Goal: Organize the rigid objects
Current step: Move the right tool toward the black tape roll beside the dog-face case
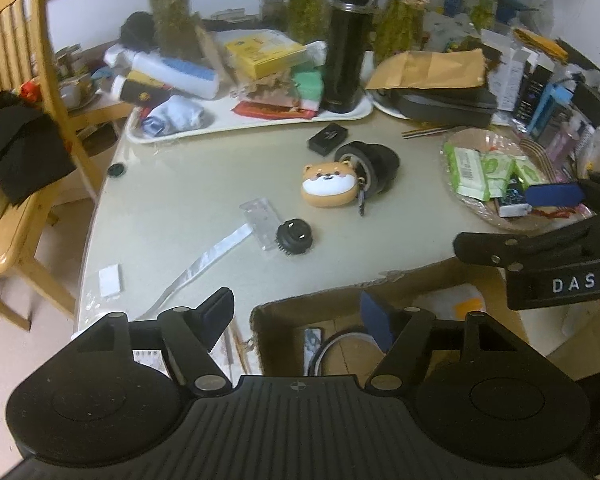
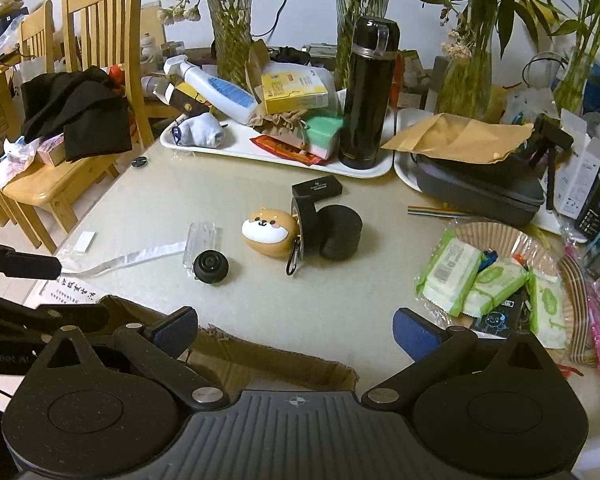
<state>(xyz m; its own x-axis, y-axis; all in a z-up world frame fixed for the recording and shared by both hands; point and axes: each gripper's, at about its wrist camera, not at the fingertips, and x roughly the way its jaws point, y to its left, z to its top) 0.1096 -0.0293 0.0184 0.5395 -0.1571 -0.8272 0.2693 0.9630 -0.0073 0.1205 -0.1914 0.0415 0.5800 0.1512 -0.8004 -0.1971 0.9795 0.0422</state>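
While both pairs of tongs are hanging over the near table edge, the left gripper is standing with its jaws apart and nothing between them, above the open cardboard box, and the right gripper is gaping wide and empty over the box's torn flap. Beyond them the loose pieces are lying on the beige table: a small black round brush is touching a clear plastic case, a shiba-faced pouch is leaning against a black tape roll, with a flat black box just behind, and a black flask is standing upright on the white tray
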